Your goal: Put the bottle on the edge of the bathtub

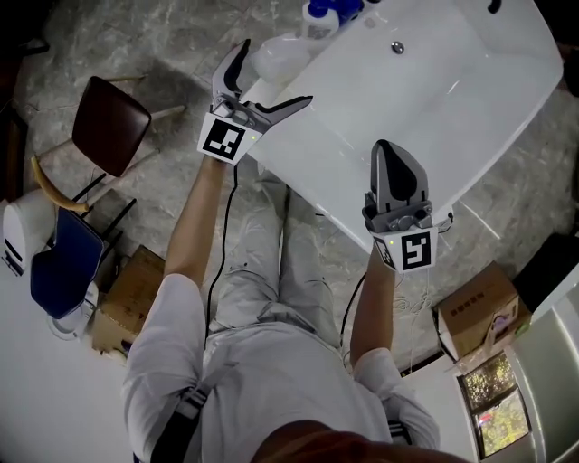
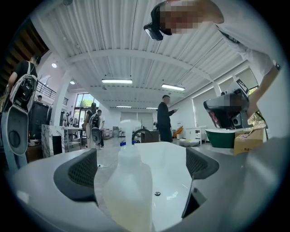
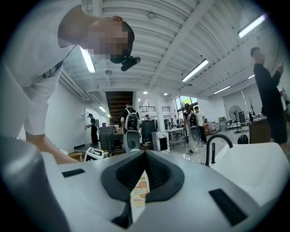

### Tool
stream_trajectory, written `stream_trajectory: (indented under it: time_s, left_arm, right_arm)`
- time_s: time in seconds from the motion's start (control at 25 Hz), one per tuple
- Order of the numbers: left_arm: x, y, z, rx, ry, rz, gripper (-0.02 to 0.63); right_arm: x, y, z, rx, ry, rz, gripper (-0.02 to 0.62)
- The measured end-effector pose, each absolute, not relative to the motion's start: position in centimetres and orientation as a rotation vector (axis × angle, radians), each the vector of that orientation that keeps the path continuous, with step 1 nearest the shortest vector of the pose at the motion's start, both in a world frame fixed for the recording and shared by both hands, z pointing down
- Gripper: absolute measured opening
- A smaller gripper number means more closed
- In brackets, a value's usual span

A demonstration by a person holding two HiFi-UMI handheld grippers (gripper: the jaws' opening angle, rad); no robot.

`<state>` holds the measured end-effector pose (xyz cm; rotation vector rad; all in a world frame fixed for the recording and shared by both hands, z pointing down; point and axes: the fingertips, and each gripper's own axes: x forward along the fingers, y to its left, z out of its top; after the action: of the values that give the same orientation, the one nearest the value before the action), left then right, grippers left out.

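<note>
The bottle (image 1: 285, 52) stands upright on the tub (image 1: 470, 145) rim, at the end corner on our left side, which is pretty much where the task wants it. Our left gripper (image 1: 274, 74) has its jaws spread wide with the bottle in the gap. In the left gripper view the bottle sits just beside one pad (image 2: 81, 174) and well off the other. Neither looks pressed on it, so it seems to be standing on its own. We'd call the placing done, and what's left is getting clear.

Our right gripper (image 1: 391, 158) hovers over the near rim with its jaws pinched together on a thin printed slip (image 3: 139, 192). It looks like a label or sticker, but we can't tell what it is. It's doing nothing with the bottle, so we guess it's just parked out of the way.

Room-wise, the rim there is narrow. The floor drops off on the outer side, and the basin with the drain (image 1: 396, 47) is on the other. Pulling straight back along the jaw line looks like the safe exit, since a sideways swing could tip the bottle off either way. Forward is crowded, with blue-capped bottles (image 1: 326, 9) further along that end and a dark faucet (image 2: 140, 132) past them. Back toward us it's open, apart from a chair (image 1: 110, 127) well off to the left.
</note>
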<state>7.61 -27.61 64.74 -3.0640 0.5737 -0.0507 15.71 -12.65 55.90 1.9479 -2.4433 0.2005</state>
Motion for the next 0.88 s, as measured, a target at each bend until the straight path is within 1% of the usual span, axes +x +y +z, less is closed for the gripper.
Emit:
stream_trajectory:
  time_s: [0.28,0.44,0.56,0.8,0.88]
  left_arm:
    - [7.0,-26.3,57.5,-3.078,0.545,-0.047,0.588]
    - [6.4,-24.8,54.3,-3.06,0.502,-0.12,0.58]
    - [6.1,-23.6,50.8,-3.057,0.501,-0.091,0.561]
    - [5.1,-21.4,45.2,-3.064,0.517,-0.101,0.504]
    - [4.7,-20.6,43.3,-3.069,0.532,-0.09,0.475]
  right_arm:
    - [15.1,-11.5,49.6,1.936,-2.456,0.155,0.002]
    - [14.6,-10.7,45.9,1.916,-2.462,0.119,0.002]
    - [14.5,-9.7,43.0,1.911,-2.457,0.096,0.002]
    - [14.0,-7.7,38.8,1.894,-2.458,0.077,0.002]
    - [13.5,-7.1,37.6,1.883,-2.459,0.072,0.002]
